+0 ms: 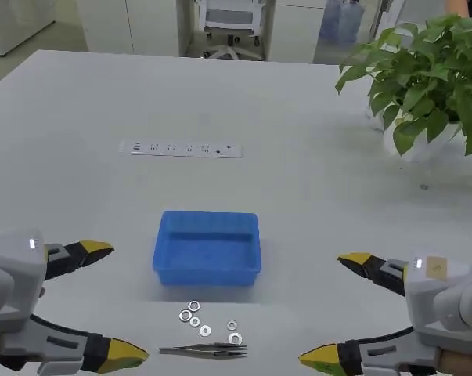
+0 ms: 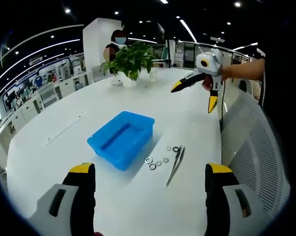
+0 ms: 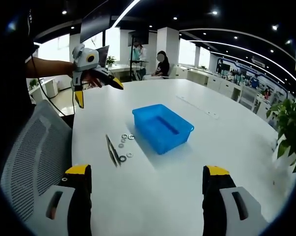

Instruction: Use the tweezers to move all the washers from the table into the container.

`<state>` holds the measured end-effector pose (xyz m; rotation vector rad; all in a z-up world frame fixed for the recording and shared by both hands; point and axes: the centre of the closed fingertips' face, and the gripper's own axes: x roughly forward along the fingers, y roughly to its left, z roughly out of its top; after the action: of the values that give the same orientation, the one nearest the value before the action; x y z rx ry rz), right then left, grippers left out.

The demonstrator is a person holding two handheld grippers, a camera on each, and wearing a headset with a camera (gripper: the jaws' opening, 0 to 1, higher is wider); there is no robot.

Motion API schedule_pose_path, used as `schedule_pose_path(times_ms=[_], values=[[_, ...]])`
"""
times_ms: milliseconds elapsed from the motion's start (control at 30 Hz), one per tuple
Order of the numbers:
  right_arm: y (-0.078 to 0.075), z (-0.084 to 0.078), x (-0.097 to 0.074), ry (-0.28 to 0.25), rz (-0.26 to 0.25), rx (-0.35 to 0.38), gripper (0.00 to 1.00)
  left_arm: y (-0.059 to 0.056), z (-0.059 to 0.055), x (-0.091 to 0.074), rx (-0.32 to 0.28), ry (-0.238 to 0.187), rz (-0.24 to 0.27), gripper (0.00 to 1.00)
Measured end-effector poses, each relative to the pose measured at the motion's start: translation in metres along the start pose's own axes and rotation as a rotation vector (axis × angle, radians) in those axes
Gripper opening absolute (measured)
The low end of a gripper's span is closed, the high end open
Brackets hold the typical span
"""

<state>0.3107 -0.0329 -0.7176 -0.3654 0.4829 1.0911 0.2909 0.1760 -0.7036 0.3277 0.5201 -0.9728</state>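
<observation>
Six small silver washers (image 1: 195, 321) lie loose on the white table (image 1: 314, 180), just in front of the one blue container (image 1: 207, 274). One pair of tweezers (image 1: 204, 350) lies flat beside them, nearer us. We hold the left gripper (image 1: 117, 301) and right gripper (image 1: 331, 309) on either side, both with jaws spread wide and grasping nothing. Farther back sit one power strip (image 1: 181, 149) and one potted plant (image 1: 431, 78). The room is an open office with ceiling spotlights.

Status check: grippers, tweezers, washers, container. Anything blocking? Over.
Left gripper and right gripper both open, empty. Tweezers lying flat, not picked up. Washers loose between tweezers and blue container; none visible inside. Nothing in the way.
</observation>
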Motion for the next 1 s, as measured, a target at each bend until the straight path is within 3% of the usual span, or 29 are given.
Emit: schedule_pose_path(times_ms=[1000], values=[[-0.0026, 0.0084, -0.003, -0.003, -0.005, -0.031, 0.92, -0.0004, 0.0018, 0.0016, 0.013, 0.0, 0.001, 0.97]])
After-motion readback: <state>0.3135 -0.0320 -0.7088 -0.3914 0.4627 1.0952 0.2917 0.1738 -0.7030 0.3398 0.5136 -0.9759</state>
